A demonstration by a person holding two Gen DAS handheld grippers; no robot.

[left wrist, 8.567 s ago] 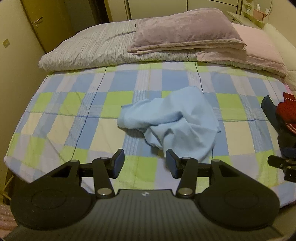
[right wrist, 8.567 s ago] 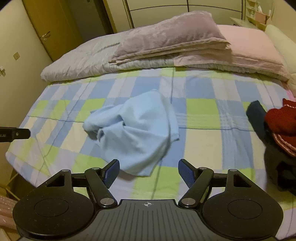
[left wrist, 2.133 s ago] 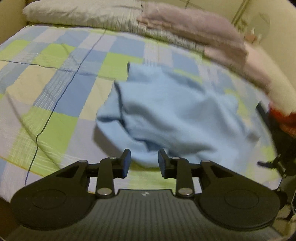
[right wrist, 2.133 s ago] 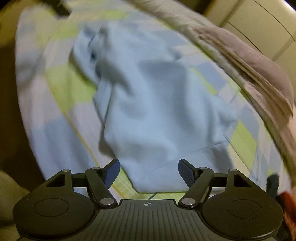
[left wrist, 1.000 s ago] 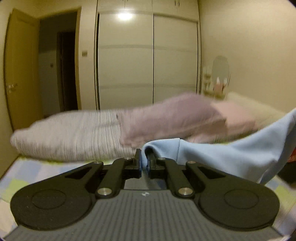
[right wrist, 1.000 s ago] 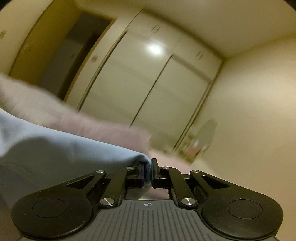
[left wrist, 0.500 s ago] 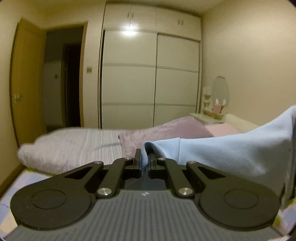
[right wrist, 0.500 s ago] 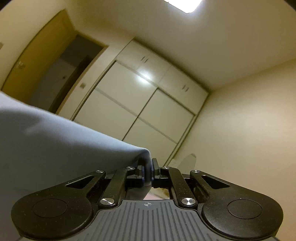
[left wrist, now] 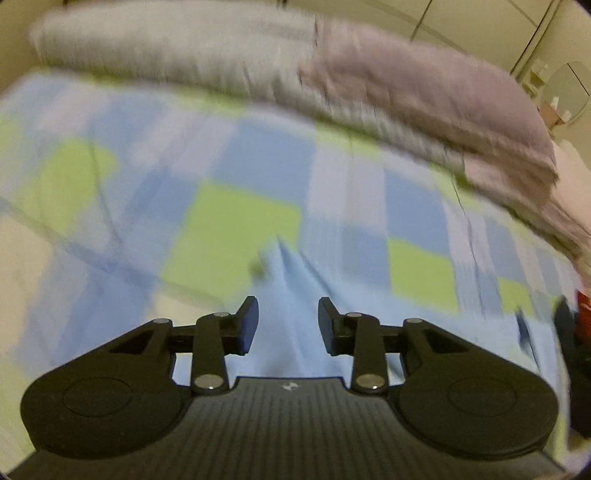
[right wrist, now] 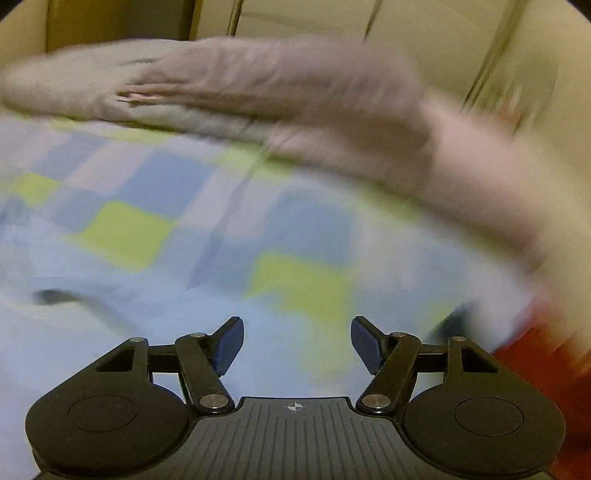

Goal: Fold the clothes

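Note:
The light blue garment (left wrist: 291, 295) lies on the checked bedspread (left wrist: 229, 221), a ridge of it running away from my left gripper (left wrist: 288, 325). The left jaws are opening; cloth shows in the gap but the pads do not press it. In the right wrist view the same blue garment (right wrist: 66, 332) spreads to the lower left. My right gripper (right wrist: 297, 343) hangs over its edge, its jaws opening wide with nothing pinched between them. Both views are blurred by motion.
A striped quilt (left wrist: 166, 48) and a mauve folded blanket (left wrist: 424, 92) lie along the far side of the bed. A red and dark heap of clothes (right wrist: 535, 365) sits at the right edge. A wardrobe (right wrist: 369, 22) stands behind.
Both grippers held the blue garment up in the air, shut on its edge. Now they have swung down toward the bed and let the cloth go, jaws apart.

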